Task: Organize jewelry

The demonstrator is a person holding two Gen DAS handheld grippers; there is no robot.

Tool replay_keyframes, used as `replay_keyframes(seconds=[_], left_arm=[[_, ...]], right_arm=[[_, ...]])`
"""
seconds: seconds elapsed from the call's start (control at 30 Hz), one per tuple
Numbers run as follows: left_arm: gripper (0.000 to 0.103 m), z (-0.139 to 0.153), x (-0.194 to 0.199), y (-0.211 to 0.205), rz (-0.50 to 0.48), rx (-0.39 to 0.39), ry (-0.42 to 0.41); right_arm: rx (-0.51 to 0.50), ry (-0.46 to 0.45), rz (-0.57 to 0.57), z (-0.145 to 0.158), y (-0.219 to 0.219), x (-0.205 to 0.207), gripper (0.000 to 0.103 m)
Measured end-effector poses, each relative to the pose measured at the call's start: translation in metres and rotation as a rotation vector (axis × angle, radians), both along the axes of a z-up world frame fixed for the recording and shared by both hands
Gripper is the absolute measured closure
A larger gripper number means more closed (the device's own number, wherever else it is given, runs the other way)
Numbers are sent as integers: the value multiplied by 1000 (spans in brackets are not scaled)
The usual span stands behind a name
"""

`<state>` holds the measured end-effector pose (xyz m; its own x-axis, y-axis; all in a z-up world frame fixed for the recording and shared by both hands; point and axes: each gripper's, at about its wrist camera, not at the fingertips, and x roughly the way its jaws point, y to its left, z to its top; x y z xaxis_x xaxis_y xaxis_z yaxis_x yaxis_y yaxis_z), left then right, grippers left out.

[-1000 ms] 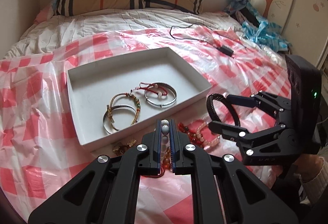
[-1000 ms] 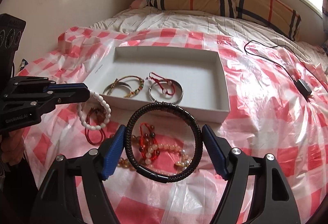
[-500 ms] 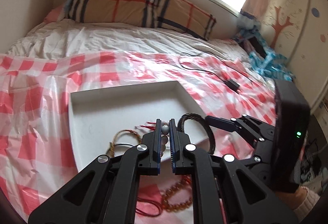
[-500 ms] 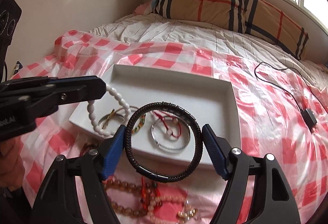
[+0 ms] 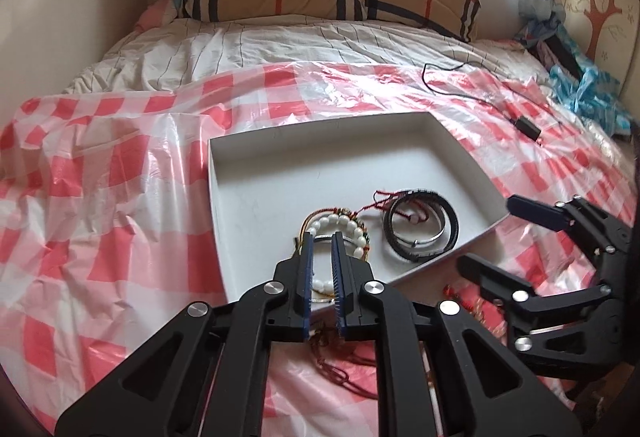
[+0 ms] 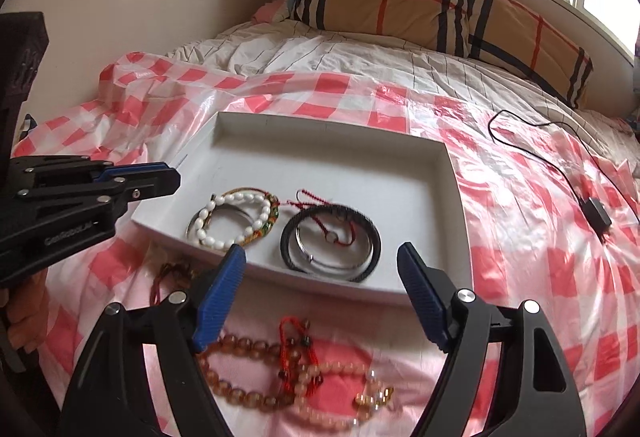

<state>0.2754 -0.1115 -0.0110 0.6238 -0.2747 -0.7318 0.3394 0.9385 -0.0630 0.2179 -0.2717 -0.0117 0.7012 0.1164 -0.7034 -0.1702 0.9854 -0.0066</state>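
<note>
Two views are showing the same white tray (image 5: pixel 256 173) sitting on a red-checked plastic sheet (image 5: pixel 100 205) spread over the bed.

Through the left wrist camera, the left gripper (image 5: pixel 321 237) is hovering over the tray's near edge. Its jaws have just been opening a little, leaving a narrow gap, and the white bead bracelet (image 5: pixel 340 227) is lying in the tray under the tips, loose, on top of a gold braided bangle (image 5: pixel 316 217). At about three o'clock from it, the black braided bracelet (image 5: pixel 420 225) is lying flat around a silver bangle (image 5: pixel 424 239) and a red cord. The right gripper (image 5: pixel 492 237) is standing wide apart at the right, past the tray's corner.

Through the right wrist camera, the right gripper (image 6: pixel 322 265) is spreading wide with nothing between its pads; the black braided bracelet (image 6: pixel 330 239) is resting in the tray just beyond. Amber and pink bead strings (image 6: pixel 288 385) are lying on the sheet at six o'clock, outside the tray. The left gripper (image 6: pixel 170 179) is reaching in from nine o'clock.
</note>
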Motion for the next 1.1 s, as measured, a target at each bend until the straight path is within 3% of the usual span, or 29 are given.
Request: replay_keyframes(seconds=[0.23,0.6,0.77,0.93,1.1], left_arm=[[73,8,-25,0,-10,96,-69],[54,10,-52,8,-12,143,-100],[50,3,-62,24,14,133,-67],[47,-2,-59,37,36,125,-38],[47,-9,-49,45,62,94,12]], right_arm=[[66,-10,-52,3,-11,-28,28],[84,-39,-125,-7,-14,-49,25],[56,-65,-157,-7,-19,-54,23],[-12,-30,-191,-17,-24,-54,23],[17,-2,-205,-24,-31,-50,23]])
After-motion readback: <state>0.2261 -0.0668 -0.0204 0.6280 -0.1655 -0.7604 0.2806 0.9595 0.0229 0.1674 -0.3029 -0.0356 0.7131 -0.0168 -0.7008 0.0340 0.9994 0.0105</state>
